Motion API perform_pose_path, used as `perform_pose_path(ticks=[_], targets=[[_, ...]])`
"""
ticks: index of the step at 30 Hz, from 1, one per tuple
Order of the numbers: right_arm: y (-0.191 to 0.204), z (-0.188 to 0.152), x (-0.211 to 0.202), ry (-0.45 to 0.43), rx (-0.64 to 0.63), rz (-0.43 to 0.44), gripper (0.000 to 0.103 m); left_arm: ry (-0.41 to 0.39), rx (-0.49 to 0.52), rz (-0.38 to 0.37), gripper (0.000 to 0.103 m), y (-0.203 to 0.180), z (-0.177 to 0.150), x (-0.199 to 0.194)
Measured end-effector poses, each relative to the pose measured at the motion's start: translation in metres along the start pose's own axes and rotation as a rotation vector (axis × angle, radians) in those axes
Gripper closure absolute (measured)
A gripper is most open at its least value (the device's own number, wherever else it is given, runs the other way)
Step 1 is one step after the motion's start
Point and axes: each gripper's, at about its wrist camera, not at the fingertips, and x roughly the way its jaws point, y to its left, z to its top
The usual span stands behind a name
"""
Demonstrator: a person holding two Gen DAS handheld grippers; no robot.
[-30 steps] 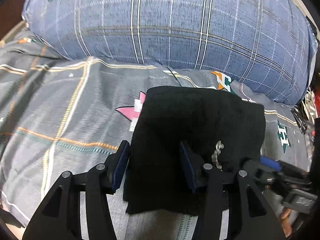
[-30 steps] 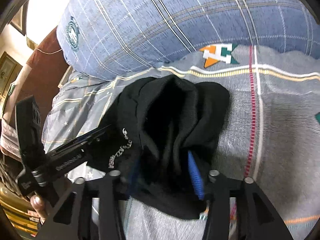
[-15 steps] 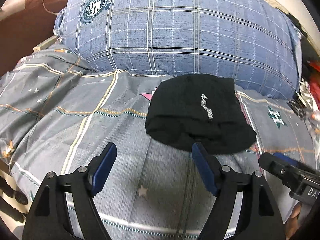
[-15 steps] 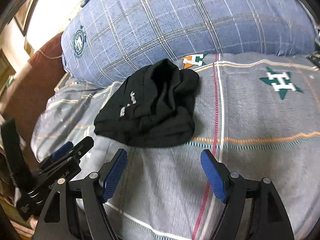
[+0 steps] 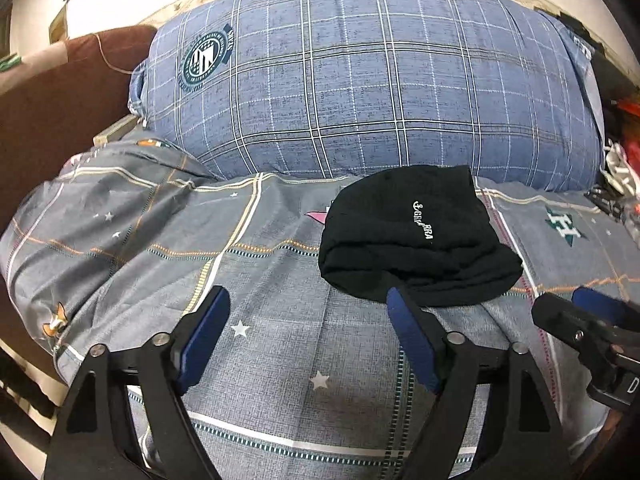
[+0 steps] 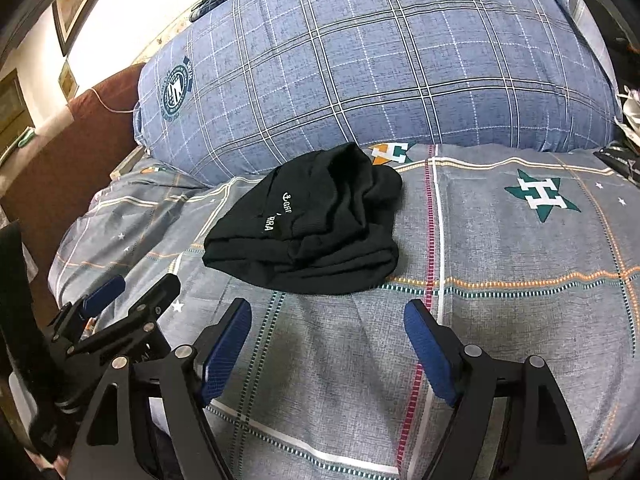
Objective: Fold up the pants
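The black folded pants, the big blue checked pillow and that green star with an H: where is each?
black folded pants (image 6: pixel 320 240): right wrist view, middle of bundle.
blue checked pillow (image 5: pixel 360 92): left wrist view, its front.
green star (image 6: pixel 542 195): right wrist view, the white H.

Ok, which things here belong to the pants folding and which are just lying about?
Part of the job:
- black pants, folded into a bundle
- left gripper and right gripper, jaws opening, nothing between them

Just lying about:
- blue plaid pillow
- grey bedsheet
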Motion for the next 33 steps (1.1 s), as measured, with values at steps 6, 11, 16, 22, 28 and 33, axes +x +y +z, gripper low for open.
perform_pose_path(ticks=[6,11,16,22,28,33], targets=[[-0.005,0.003,0.005,0.025,0.047,0.056,0.021,-0.011,-0.013,0.043,0.02,0.0,0.003,0.0],[-0.002,0.006,0.005,0.029,0.042,0.065,0.021,0.008,0.005,0.035,0.02,-0.009,0.004,0.004],[0.002,0.008,0.001,0.017,0.024,0.073,0.021,-0.004,0.025,0.035,0.02,-0.016,0.006,0.002],[-0.001,0.008,-0.001,0.013,0.04,0.086,0.021,-0.006,0.03,0.027,0.02,-0.018,0.006,0.001],[-0.004,0.009,0.001,0.019,0.061,0.091,0.021,0.004,0.013,0.023,0.02,-0.014,0.007,0.002],[-0.003,0.008,0.001,0.015,0.05,0.083,0.021,0.011,-0.002,0.024,0.019,-0.011,0.007,0.003]])
